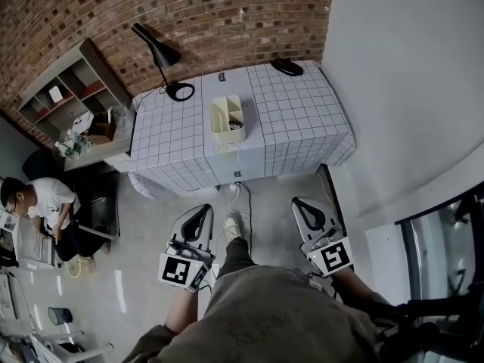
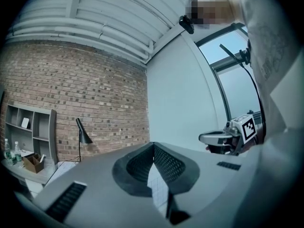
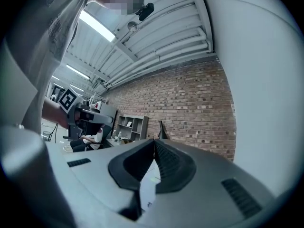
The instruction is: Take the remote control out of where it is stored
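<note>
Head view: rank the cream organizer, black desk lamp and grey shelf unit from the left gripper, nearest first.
From the left gripper:
1. Cream organizer, mid-table, straight ahead.
2. Black desk lamp, table's back left corner.
3. Grey shelf unit, off the table, far left by the brick wall.

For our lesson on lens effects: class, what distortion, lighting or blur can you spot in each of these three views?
Head view: the fisheye lens bows the brick wall and the edges of the table. Left gripper view: black round vignette, bright window. Right gripper view: same vignette, ceiling light strip glares, the close shirt is blurred.
</note>
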A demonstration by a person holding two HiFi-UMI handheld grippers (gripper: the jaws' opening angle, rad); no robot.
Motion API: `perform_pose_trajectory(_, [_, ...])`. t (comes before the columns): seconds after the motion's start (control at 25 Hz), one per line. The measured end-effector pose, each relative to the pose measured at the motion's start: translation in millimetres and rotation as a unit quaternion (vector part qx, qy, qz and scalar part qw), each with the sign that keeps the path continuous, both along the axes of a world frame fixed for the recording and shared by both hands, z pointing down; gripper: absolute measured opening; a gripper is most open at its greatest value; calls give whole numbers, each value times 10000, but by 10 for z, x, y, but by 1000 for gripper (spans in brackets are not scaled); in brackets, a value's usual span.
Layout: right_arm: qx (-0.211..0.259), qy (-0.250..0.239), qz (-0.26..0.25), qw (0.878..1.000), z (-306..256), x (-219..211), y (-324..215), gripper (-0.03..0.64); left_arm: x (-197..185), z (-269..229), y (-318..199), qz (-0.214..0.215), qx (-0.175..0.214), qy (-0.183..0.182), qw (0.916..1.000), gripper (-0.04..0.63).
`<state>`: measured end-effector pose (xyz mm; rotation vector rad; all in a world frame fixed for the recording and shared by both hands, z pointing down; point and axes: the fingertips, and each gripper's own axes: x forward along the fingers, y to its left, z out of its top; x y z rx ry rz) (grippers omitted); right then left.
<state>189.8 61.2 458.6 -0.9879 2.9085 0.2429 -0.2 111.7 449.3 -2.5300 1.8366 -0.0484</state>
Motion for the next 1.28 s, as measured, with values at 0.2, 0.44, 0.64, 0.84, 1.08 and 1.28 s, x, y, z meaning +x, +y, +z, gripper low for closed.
perform_pose_trajectory(0.2, [54, 109, 108, 9999, 24, -293, -365, 14, -312, 43, -416, 132, 21, -2, 9999, 5])
perform_pose_trajectory(0.44, [182, 218, 234, 9993, -56, -642, -897, 12, -650, -139, -997, 259, 261, 24, 9993, 5])
perform_pose_trajectory(0.64, [-56, 173, 270, 9995, -87, -984, -1263, 12, -962, -132, -1396, 361, 182, 108, 9991, 5])
perform_pose_trajectory(0.84, [-93, 203, 318, 9992, -100, -1313, -1633, 12, -1319, -123, -1800, 364, 140, 144, 9991, 5])
perform_pose_trajectory(1.08, [-93, 316, 475, 9983, -189, -1713, -2105, 12, -1705, -167, -2272, 539, 163, 185, 9982, 5])
perform_pose_trajectory(1.28, [34, 271, 646, 9975, -283, -2024, -2429, 12, -1964, -211, -2640, 741, 275, 191, 9967, 5])
